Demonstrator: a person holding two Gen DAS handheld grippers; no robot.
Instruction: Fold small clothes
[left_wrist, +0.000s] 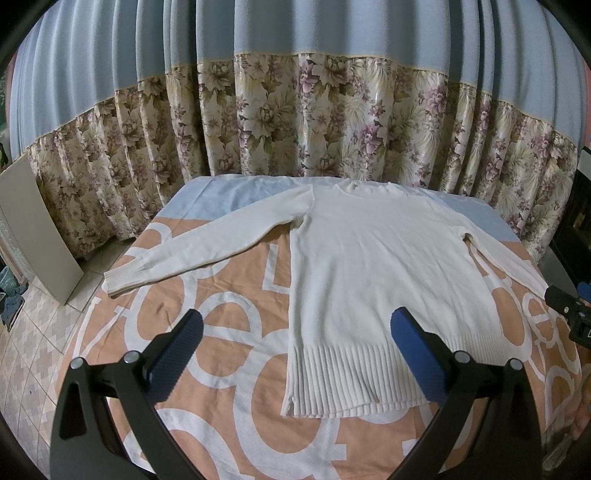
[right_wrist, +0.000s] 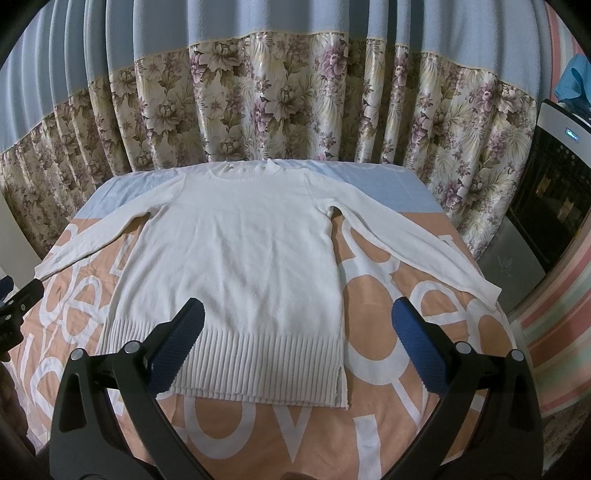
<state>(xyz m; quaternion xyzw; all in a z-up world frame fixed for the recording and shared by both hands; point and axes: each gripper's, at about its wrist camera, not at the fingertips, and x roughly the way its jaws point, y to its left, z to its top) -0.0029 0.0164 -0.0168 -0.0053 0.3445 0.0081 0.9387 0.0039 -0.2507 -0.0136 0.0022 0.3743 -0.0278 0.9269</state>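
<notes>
A white long-sleeved knit sweater (left_wrist: 373, 273) lies flat, front up, on a table covered with an orange cloth with white letters (left_wrist: 229, 325); both sleeves are spread outward. It also shows in the right wrist view (right_wrist: 240, 251). My left gripper (left_wrist: 295, 325) is open and empty, held above the sweater's ribbed hem at its left side. My right gripper (right_wrist: 297, 321) is open and empty, above the hem's right side. The right gripper's body shows at the left wrist view's right edge (left_wrist: 570, 306); the left gripper's body shows at the right wrist view's left edge (right_wrist: 14, 302).
A blue and floral curtain (left_wrist: 295, 122) hangs behind the table. A pale board (left_wrist: 33, 232) leans at the left over a tiled floor (left_wrist: 33, 350). A dark appliance (right_wrist: 554, 199) stands at the right.
</notes>
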